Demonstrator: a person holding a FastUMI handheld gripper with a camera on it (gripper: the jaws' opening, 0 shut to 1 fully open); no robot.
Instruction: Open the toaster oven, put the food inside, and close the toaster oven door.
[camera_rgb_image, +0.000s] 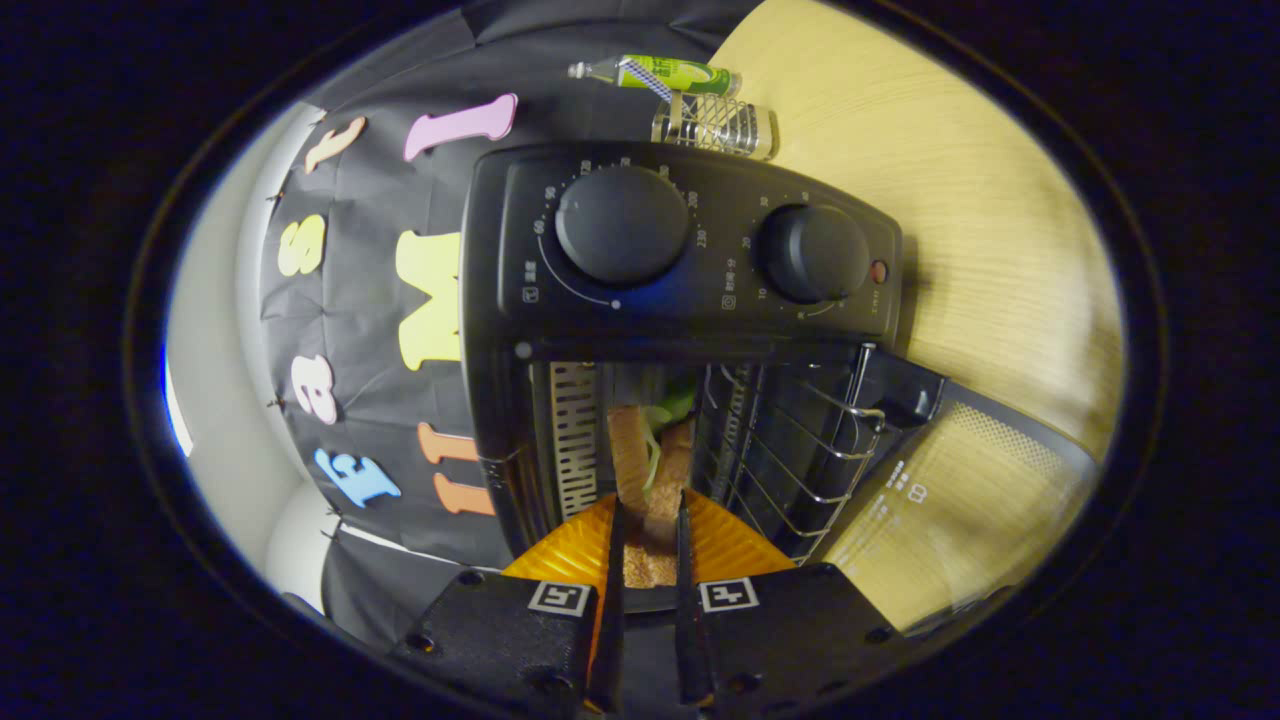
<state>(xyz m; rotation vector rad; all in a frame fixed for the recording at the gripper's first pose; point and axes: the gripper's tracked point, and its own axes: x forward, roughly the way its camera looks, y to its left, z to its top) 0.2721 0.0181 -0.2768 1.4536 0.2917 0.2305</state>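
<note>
Hand-held gripper (648, 520) clamps sandwich (652, 470) inside open toaster oven (680, 250)

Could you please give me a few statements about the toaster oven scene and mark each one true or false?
1. The toaster oven door is open. True.
2. The gripper is shut on a sandwich. True.
3. The sandwich lies on the wooden table. False: it is at the oven's opening, beside the wire rack.
4. The control panel has three knobs. False: two knobs.
5. Two bottles lie beyond the oven. True.
</note>
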